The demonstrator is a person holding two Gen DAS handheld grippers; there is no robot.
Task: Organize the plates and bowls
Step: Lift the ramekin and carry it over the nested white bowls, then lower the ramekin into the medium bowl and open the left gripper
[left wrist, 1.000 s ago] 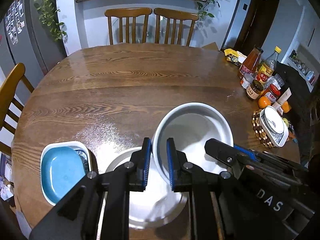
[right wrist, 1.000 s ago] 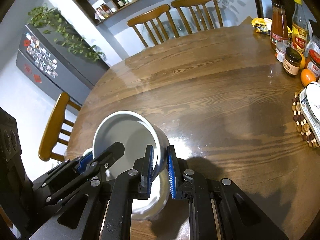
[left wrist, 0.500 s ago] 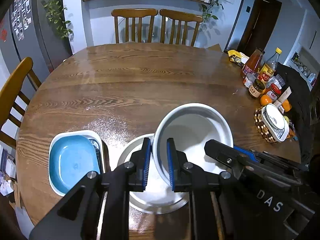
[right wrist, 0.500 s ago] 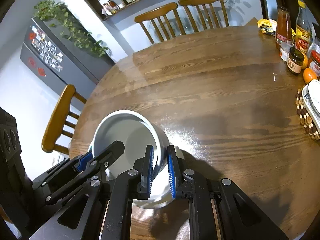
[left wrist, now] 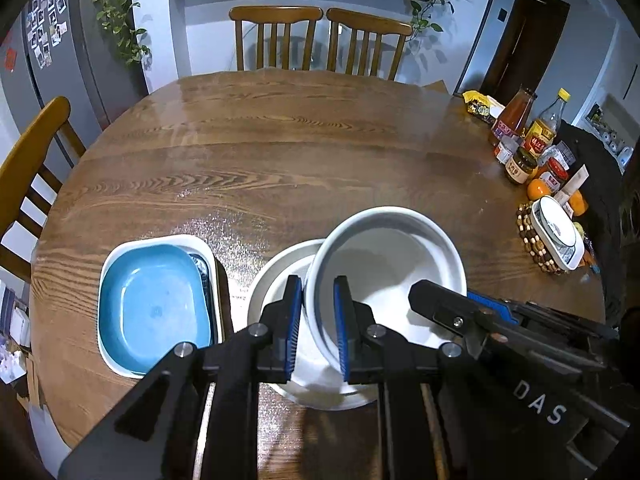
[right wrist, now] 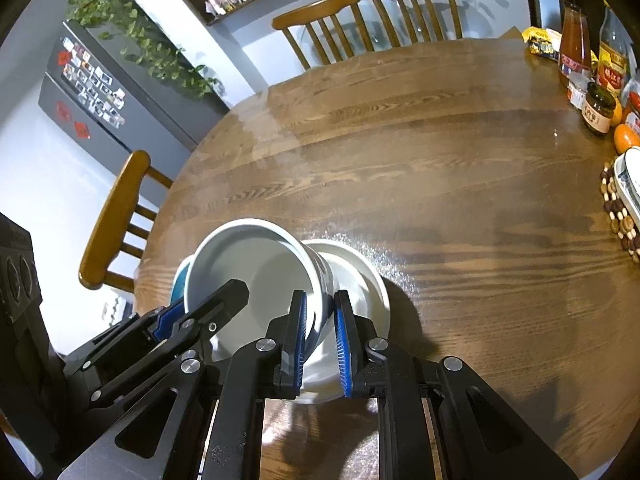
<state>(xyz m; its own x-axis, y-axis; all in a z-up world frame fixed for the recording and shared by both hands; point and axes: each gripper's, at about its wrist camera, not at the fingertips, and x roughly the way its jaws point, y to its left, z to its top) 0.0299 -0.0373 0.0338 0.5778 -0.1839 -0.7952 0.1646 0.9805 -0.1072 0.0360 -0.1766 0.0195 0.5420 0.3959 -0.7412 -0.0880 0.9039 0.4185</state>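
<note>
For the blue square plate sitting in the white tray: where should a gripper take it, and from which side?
Grip the blue square plate by its raised rim on the near edge, coming from the camera side. It lies flat in the white tray, nearly filling it, so only the upturned lip offers a pinch, and the white bowl crowds the right side.

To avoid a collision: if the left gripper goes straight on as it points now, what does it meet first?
The left gripper, shut on the white bowl, would likely meet the white plate just beneath; the gap is unclear.
</note>
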